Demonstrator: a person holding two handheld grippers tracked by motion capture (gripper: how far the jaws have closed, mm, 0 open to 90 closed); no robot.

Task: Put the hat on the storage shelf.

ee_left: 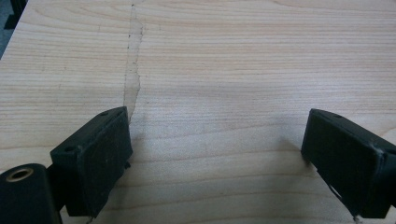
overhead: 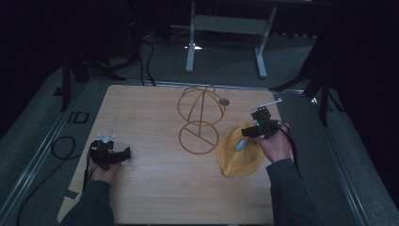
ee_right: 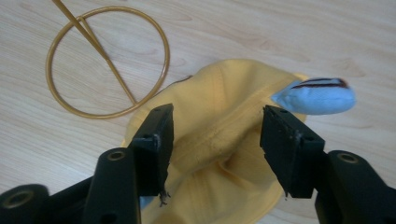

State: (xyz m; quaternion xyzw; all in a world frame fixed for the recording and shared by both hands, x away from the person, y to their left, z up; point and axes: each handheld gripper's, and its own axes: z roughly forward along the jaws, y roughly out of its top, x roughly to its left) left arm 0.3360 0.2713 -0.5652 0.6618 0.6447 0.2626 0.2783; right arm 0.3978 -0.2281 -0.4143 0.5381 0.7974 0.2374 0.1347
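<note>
Right claw (ee_right: 215, 149): spread wide, jaws either side of a raised fold of the yellow cap, low over it — not pinching it.
Yellow cap (ee_right: 224, 116): crumpled on the counter's right part, just beside the stand's base ring; in the high view it lies at (overhead: 237, 153) under the right hand.
Blue piece (ee_right: 315, 95): light blue with a dark stripe, at the cap's edge, touching the cloth.
Wire stand (overhead: 200, 117): golden, a flat ring on the counter with an upright rod and hoops above — mid-counter.
Left claw (ee_left: 215, 158): spread, above bare wood, well apart from the cap.
Counter (overhead: 141, 122): pale wood.
</note>
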